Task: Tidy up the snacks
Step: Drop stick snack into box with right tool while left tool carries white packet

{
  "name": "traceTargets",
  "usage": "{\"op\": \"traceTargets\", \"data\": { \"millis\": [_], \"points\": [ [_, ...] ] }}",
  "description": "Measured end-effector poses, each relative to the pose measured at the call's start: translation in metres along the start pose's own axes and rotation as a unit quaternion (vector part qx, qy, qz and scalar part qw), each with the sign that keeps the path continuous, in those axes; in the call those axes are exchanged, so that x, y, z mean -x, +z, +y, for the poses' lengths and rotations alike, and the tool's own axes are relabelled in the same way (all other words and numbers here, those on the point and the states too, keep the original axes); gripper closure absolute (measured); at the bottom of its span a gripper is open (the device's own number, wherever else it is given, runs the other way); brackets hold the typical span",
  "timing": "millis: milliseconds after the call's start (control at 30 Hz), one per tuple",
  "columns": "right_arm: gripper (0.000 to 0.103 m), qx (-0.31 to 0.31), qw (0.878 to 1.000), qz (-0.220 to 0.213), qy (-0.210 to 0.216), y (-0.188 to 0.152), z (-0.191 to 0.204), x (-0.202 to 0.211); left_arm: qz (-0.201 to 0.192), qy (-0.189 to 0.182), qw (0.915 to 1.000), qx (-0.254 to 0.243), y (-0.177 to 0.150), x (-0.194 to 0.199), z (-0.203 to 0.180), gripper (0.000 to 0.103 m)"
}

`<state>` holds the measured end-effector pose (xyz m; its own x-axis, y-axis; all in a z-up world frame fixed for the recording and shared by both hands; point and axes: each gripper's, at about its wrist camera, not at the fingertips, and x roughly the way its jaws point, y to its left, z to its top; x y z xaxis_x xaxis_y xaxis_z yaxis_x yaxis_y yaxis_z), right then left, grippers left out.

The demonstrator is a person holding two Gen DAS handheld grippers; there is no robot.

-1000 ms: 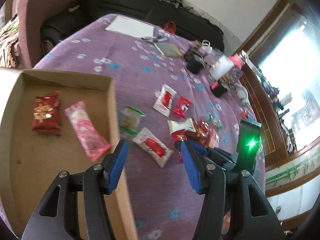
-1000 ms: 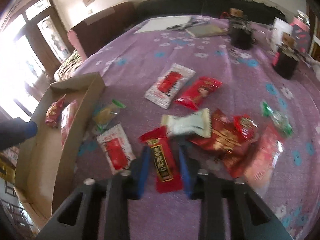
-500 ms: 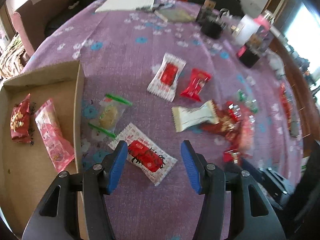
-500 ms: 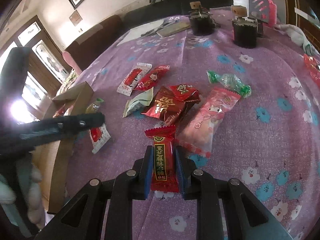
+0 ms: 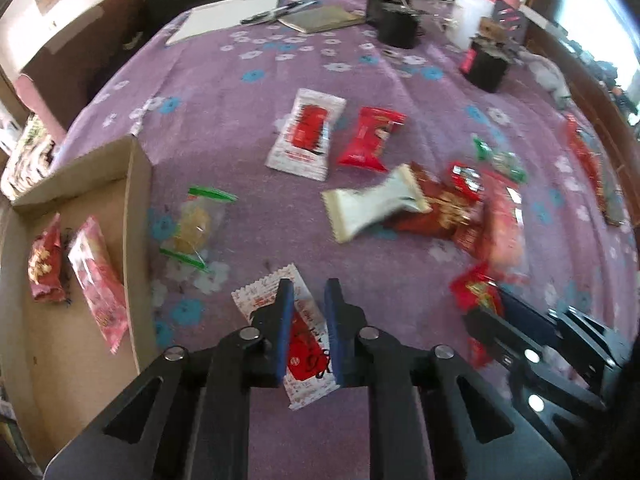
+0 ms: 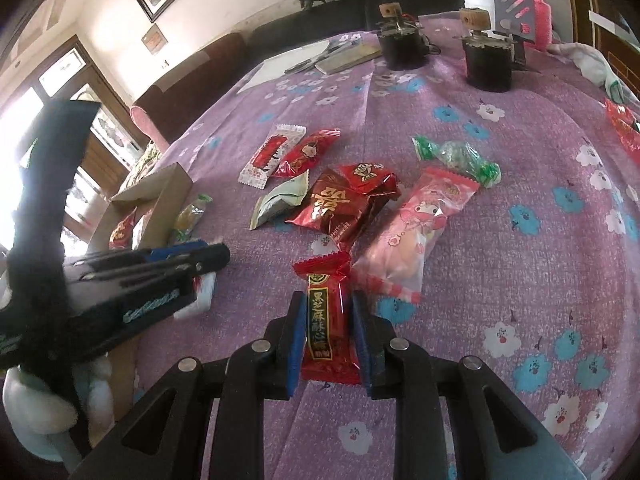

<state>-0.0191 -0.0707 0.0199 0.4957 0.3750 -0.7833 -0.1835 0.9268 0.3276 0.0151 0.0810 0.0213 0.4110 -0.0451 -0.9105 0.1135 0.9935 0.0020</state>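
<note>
My left gripper [image 5: 307, 294] has its blue pads shut on a white snack packet with a red label [image 5: 304, 344] lying on the purple cloth. To its left sits the open cardboard box [image 5: 140, 200], holding a red packet [image 5: 42, 260] and a pink packet [image 5: 98, 284]. My right gripper [image 6: 326, 304] is shut on a long red bar with gold writing [image 6: 324, 320]. Loose snacks lie ahead: a cream packet [image 5: 372, 208], a dark red bag [image 6: 340, 208], a pink bag [image 6: 420, 228].
Farther back lie another white-and-red packet [image 5: 306, 136], a red packet [image 5: 372, 138], a clear yellow sweet [image 5: 196, 224] by the box wall and a green sweet [image 6: 456, 156]. Two black jars [image 6: 488, 60], a notebook [image 5: 320, 18] and papers stand at the table's far end.
My left gripper dropped down over the white-and-red packet and closed on it. My right gripper kept its hold on the red bar and barely shifted in the last moment.
</note>
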Motion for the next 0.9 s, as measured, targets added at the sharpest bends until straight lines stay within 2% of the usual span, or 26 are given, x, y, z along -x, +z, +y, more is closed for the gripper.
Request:
{"op": "traceTargets", "data": {
  "millis": [133,233,300,367,467,633,700,767,833,867,900],
  "points": [
    [0.08,0.013,1.0,-0.003,-0.014,-0.004,0.005,0.002,0.006,-0.042,0.999,0.009,-0.003,0.007,0.005,0.093],
    [0.079,0.014,1.0,-0.006,-0.017,-0.007,0.006,0.003,-0.015,-0.047,0.9987,0.01,-0.006,0.022,0.009,0.092],
    [0.079,0.01,1.0,-0.008,-0.013,-0.008,0.004,0.003,-0.021,-0.048,0.9985,0.019,-0.006,0.027,0.012,0.084],
    [0.079,0.008,1.0,-0.009,-0.011,-0.008,0.003,0.004,-0.017,-0.055,0.9975,0.04,-0.006,0.026,0.02,0.064],
    [0.079,0.011,1.0,-0.011,-0.01,-0.009,0.003,0.004,-0.006,-0.059,0.997,0.05,-0.006,0.018,0.024,0.062],
    [0.079,0.009,1.0,-0.011,-0.005,-0.009,0.001,0.005,0.014,-0.042,0.9978,0.049,-0.005,-0.002,0.018,0.062],
    [0.077,0.009,1.0,-0.01,0.0,-0.009,0.0,0.005,0.001,-0.032,0.9986,0.043,-0.006,-0.001,0.014,0.056],
    [0.072,0.008,1.0,-0.01,0.006,-0.009,0.001,0.006,-0.011,-0.03,0.9991,0.026,-0.01,-0.003,0.004,0.037],
    [0.068,0.012,1.0,-0.01,0.006,-0.011,0.003,0.006,-0.025,-0.01,0.9996,-0.008,-0.015,-0.006,-0.009,0.025],
    [0.068,0.014,1.0,-0.012,-0.001,-0.012,0.004,0.007,-0.044,0.006,0.9988,-0.02,-0.02,-0.004,-0.014,0.025],
    [0.068,0.014,1.0,-0.013,0.0,-0.013,0.004,0.008,-0.045,0.004,0.9989,-0.015,-0.022,-0.004,-0.012,0.025]
  ]
}}
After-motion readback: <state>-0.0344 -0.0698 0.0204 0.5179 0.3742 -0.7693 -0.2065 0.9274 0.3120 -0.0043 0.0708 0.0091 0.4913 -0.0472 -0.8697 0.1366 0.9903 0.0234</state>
